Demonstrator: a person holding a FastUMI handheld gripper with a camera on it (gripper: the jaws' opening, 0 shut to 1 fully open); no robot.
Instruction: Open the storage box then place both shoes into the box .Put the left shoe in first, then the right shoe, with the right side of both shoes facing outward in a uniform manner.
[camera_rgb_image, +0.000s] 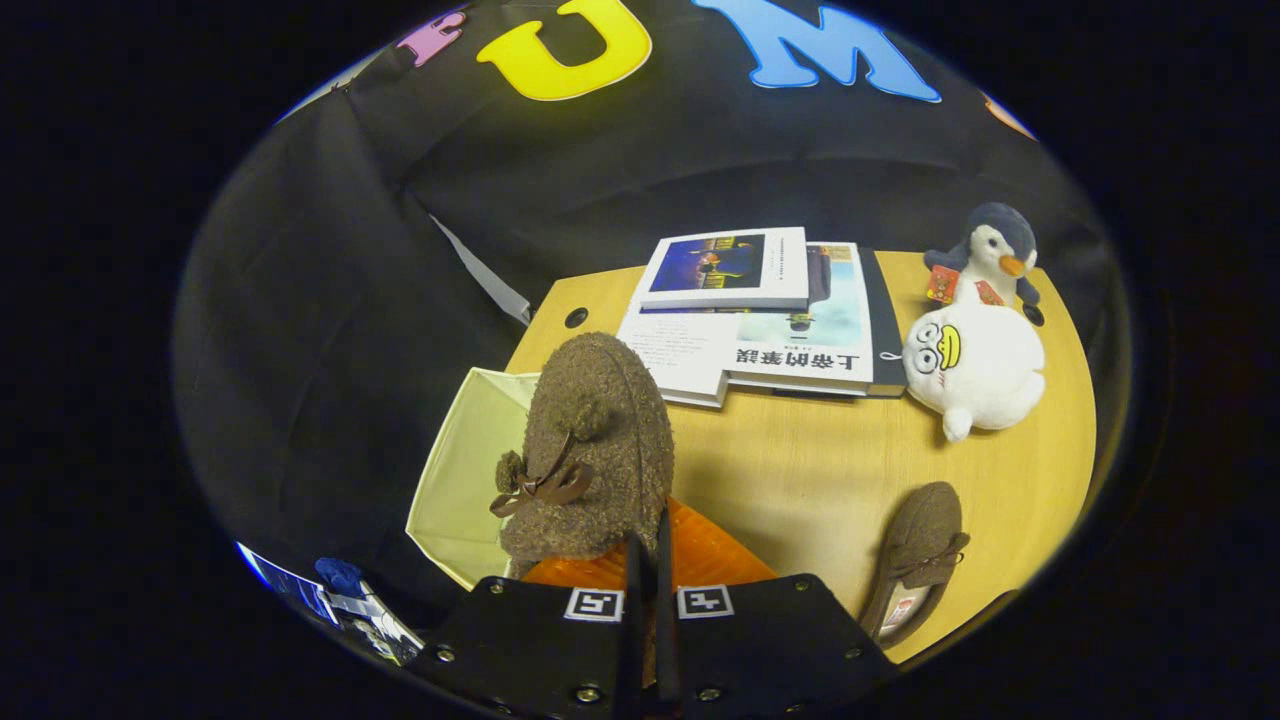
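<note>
A brown fuzzy shoe (590, 440) with a dark bow hangs just ahead of my gripper (650, 560), toe pointing away. The two fingers are nearly together and pinch the edge of the shoe's heel opening, where an orange insole (700, 560) shows. Below and to the left of this shoe stands the storage box (460, 470), open, with pale cream inner walls, at the table's left edge. The second brown shoe (915, 560) lies on the wooden table (800, 470) to the right of the fingers, toe pointing away.
A stack of books (760, 320) lies at the back of the table. Two plush toys stand at the back right: a white round one (975, 365) and a grey penguin (990, 255). Black cloth walls close in on the left and behind.
</note>
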